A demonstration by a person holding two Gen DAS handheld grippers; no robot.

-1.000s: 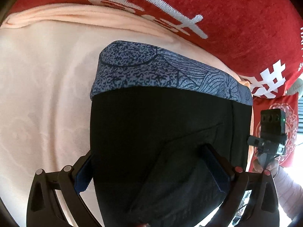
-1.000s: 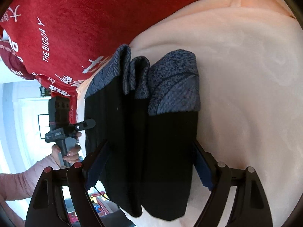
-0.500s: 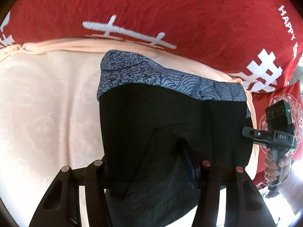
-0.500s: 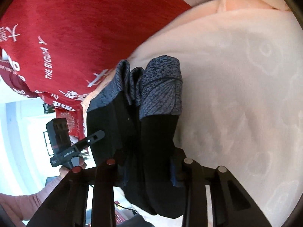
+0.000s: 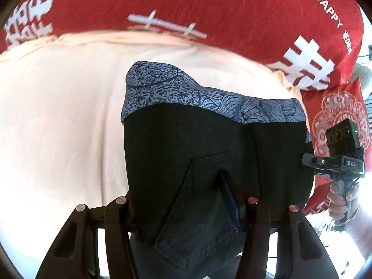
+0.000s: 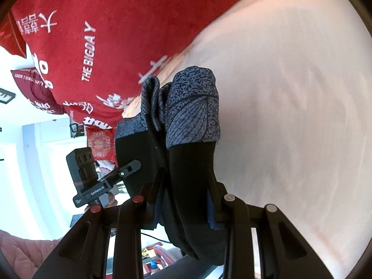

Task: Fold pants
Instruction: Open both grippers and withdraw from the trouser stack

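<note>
A pale peach blanket (image 5: 58,121) covers the bed. Behind it lies a large red cover (image 5: 209,7) printed with white characters and English lettering such as "THE BIGDAY". Beside it sits a smaller red cushion (image 5: 337,107) with a white floral medallion pattern.

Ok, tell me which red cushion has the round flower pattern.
The small cushion by the pants' far corner: a white round flower medallion. The big cushion along the blanket carries white lettering only.

Matt black cloth pants (image 5: 186,144), plush red blanket (image 5: 209,7)
</note>
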